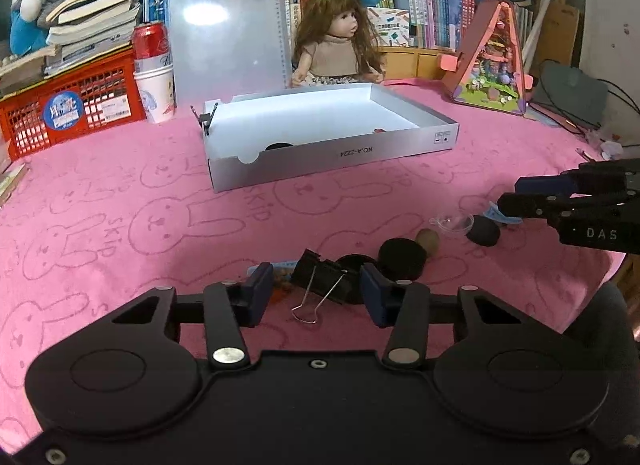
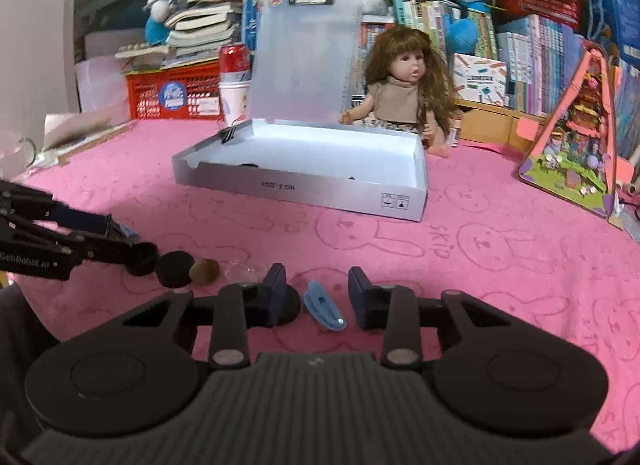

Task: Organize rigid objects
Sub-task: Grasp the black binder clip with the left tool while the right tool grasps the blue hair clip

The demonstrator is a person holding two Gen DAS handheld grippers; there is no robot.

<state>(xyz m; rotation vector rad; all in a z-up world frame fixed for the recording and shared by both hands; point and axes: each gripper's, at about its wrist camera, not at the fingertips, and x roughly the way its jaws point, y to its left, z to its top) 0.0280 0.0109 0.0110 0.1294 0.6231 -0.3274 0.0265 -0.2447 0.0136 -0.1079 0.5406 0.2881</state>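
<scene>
A grey shallow box (image 1: 332, 151) stands open on the pink cloth; it also shows in the right wrist view (image 2: 304, 185). My left gripper (image 1: 317, 293) is open, its fingers on either side of a black binder clip (image 1: 324, 279) lying on the cloth. Beside it lie a black round disc (image 1: 402, 259), a brown stone (image 1: 428, 241), a clear plastic cup (image 1: 454, 223) and another black disc (image 1: 484, 229). My right gripper (image 2: 317, 297) is open around a blue hair clip (image 2: 322, 305) on the cloth.
A doll (image 1: 340, 41) sits behind the box. A red crate (image 1: 72, 109), a paper cup with a red can (image 1: 154, 77), a clipboard (image 1: 228, 25) and a triangular toy house (image 1: 496, 61) stand at the back. Books fill the shelves behind.
</scene>
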